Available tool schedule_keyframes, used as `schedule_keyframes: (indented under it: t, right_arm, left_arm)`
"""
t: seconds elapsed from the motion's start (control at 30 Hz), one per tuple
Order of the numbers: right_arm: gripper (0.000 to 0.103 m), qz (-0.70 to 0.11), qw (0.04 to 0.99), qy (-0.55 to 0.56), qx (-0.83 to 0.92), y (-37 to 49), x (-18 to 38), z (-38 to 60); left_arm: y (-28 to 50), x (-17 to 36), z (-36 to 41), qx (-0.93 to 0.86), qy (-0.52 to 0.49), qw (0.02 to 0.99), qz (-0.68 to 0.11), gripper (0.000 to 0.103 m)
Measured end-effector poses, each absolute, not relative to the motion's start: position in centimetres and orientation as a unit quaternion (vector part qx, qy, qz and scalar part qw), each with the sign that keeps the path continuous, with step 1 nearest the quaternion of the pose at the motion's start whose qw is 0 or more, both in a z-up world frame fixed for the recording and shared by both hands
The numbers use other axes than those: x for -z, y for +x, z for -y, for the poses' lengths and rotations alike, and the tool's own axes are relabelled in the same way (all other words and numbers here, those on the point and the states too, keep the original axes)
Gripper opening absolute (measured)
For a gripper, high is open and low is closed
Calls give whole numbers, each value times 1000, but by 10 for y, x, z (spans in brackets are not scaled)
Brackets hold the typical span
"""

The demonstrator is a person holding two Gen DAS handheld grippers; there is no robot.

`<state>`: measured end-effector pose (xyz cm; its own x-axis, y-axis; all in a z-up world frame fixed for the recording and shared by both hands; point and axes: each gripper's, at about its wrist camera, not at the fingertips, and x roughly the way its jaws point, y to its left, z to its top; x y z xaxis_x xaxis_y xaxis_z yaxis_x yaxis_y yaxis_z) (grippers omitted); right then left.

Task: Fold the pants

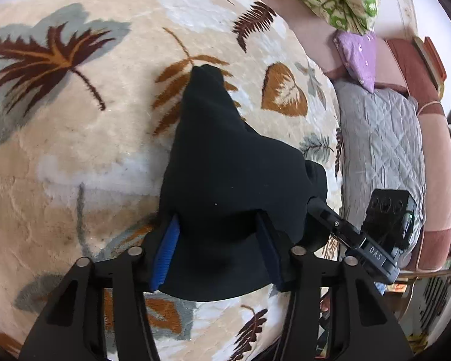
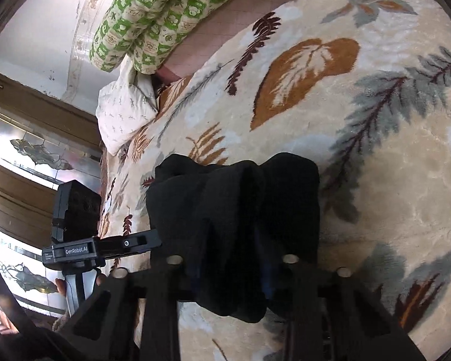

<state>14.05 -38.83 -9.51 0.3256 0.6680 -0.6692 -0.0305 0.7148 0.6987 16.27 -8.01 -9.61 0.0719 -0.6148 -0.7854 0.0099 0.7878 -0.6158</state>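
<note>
The black pants hang bunched above a leaf-patterned blanket. My left gripper is shut on one part of the pants, cloth draped between its blue pads. My right gripper is shut on another part of the pants, which cover its fingers. The right gripper also shows in the left wrist view, close beside the left one. The left gripper shows in the right wrist view, gripping the cloth's left edge. One end of the pants trails down to the blanket.
A green-patterned quilt and a purple pillow lie at the bed's head. A grey quilted cover lies beside the blanket. A white pillow sits at the blanket's edge. Wooden cabinets stand beyond the bed.
</note>
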Motion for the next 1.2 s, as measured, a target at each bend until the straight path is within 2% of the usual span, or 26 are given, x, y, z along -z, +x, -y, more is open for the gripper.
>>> schedule_keyframes:
  t: [0.1,0.33,0.43,0.67,0.77,0.83,1.03,1.2]
  right_arm:
    - [20,-525,769,283,-231,138,88,386]
    - [18,-490,794,277,-230,134,56,397]
    - [18,-485,799,275,-224,135,48,407]
    - [20,-509,789,281,-200,137,81,419]
    - [31,-509,797,264,-190,137,95,416]
    - [48,-512,805,240,-180,136,102,413]
    - [49,-498,807,261,-180,130,88,423]
    - [51,-458,849,200,-170,110,44,421]
  left_arm:
    - [159,92,80,218,-240,696,-641,41]
    - [151,74,102,211,-218,712,-633,41]
    - [150,71,117,182,-181,724,-640,35]
    - [150,78,137,130,-99,740,-653,35]
    - [154,88,135,121,-89,739,-656,35]
    - [156,91,132,125,-102,735,-658,35]
    - [148,72,122,148,-116,743,-643,35]
    - [140,55,112,155,-118,757,-623,35]
